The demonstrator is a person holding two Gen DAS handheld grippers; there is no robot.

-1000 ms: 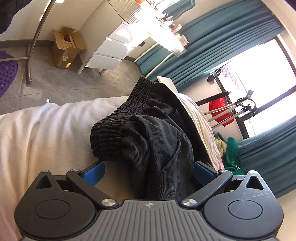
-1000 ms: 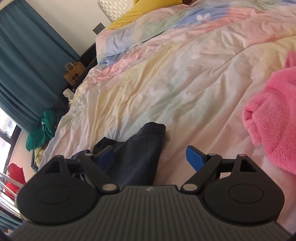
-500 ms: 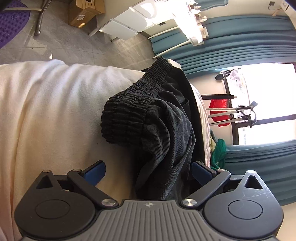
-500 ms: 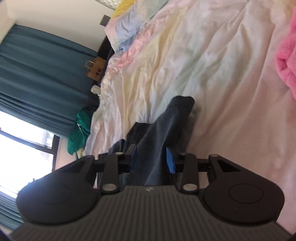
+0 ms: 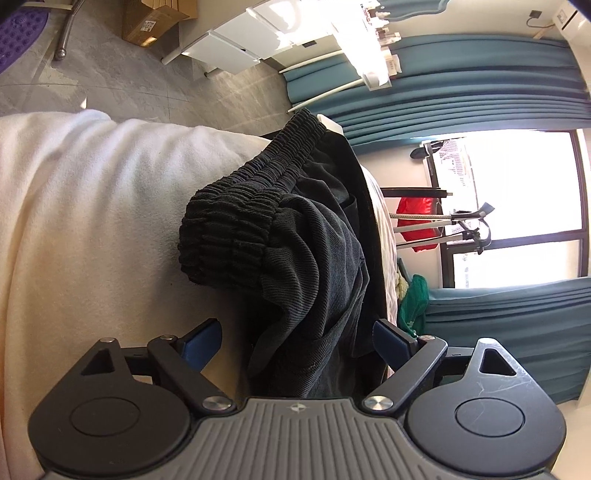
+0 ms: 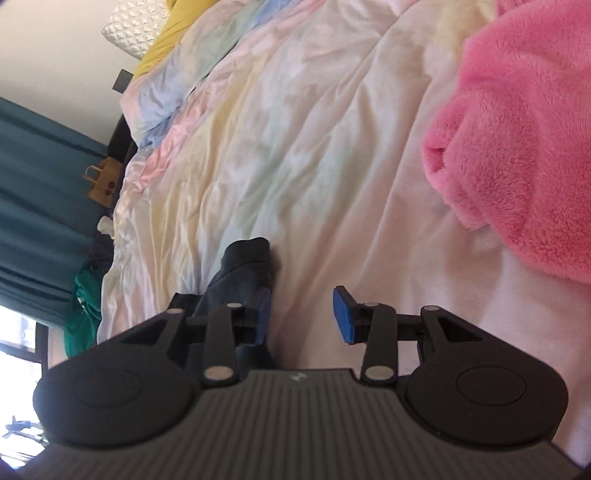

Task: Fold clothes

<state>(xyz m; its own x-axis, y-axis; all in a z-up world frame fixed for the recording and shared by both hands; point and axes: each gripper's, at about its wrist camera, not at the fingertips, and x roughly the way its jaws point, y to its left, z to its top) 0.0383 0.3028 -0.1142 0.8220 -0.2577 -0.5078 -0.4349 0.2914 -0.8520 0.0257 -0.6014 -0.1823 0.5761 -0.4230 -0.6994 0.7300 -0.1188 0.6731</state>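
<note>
Black trousers (image 5: pixel 295 258) with a ribbed elastic waistband (image 5: pixel 236 236) lie bunched on the pale bed cover (image 5: pixel 92 221). My left gripper (image 5: pixel 295 341) is open, its blue pads on either side of the trouser cloth without pinching it. In the right wrist view a dark trouser end (image 6: pixel 243 266) lies on the pastel duvet (image 6: pixel 314 129). My right gripper (image 6: pixel 302 315) is open, and the cloth lies beside its left pad, outside the gap.
A fluffy pink garment (image 6: pixel 517 147) lies on the bed at the right. Pillows (image 6: pixel 155 33) are at the bed's head. Teal curtains (image 5: pixel 461 81), a white drawer unit (image 5: pixel 236 40), a cardboard box (image 5: pixel 151 18) and a bright window (image 5: pixel 517 206) stand beyond the bed.
My right gripper closed on the dark cloth half a second ago and has now opened, with the cloth left of the gap. The left gripper stayed open and turned slightly over the trousers.
</note>
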